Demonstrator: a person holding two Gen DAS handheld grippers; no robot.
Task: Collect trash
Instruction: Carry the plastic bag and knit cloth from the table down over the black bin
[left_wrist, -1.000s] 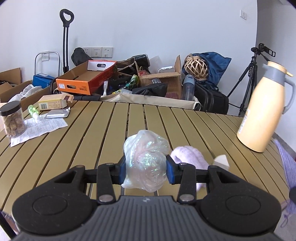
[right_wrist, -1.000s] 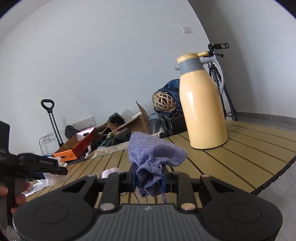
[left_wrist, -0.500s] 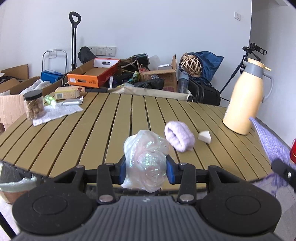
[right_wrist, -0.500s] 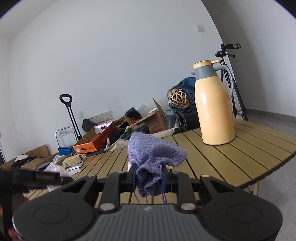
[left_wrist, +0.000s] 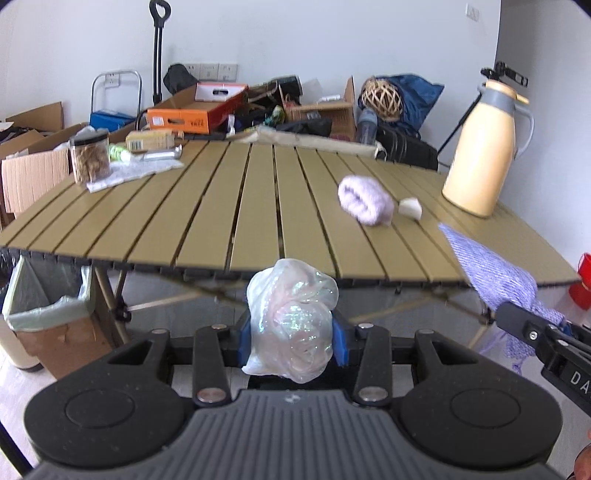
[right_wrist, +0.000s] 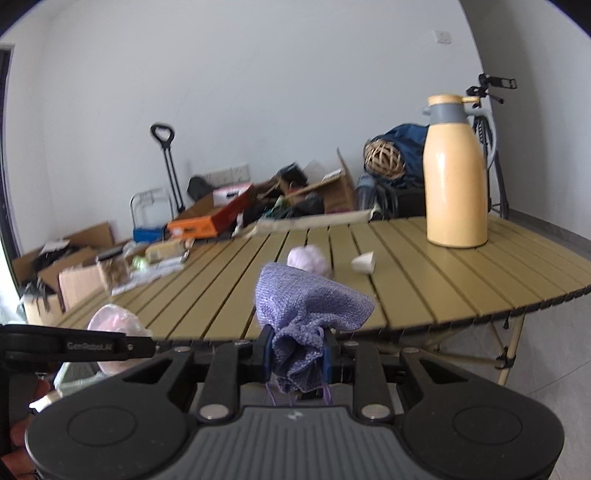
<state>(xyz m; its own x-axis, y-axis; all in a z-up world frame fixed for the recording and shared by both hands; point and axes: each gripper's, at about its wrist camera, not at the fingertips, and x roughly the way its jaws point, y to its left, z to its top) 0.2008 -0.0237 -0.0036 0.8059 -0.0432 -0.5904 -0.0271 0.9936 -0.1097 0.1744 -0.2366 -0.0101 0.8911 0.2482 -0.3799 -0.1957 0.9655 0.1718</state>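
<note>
Gripping a crumpled bag (left_wrist: 290, 321), the left jaws (left_wrist: 290, 341) could shed it short of the bin (left_wrist: 48, 314) down-left, while the right jaws (right_wrist: 296, 354), clamped on cloth (right_wrist: 310, 306), may snag its threads.

Each camera rides just behind its own claw and looks forward along the fingers, from off the near edge of the slatted tabletop (left_wrist: 258, 206), tilted somewhat down. The left wrist view faces the far wall squarely, the left claw (left_wrist: 291, 332) close below the lens. The right wrist view sits further right and lower-angled, its right claw (right_wrist: 297, 356) close below. Both share the tabletop, the yellow jug (left_wrist: 480, 147) and the clutter by the wall; each catches the other claw at its edge.
</note>
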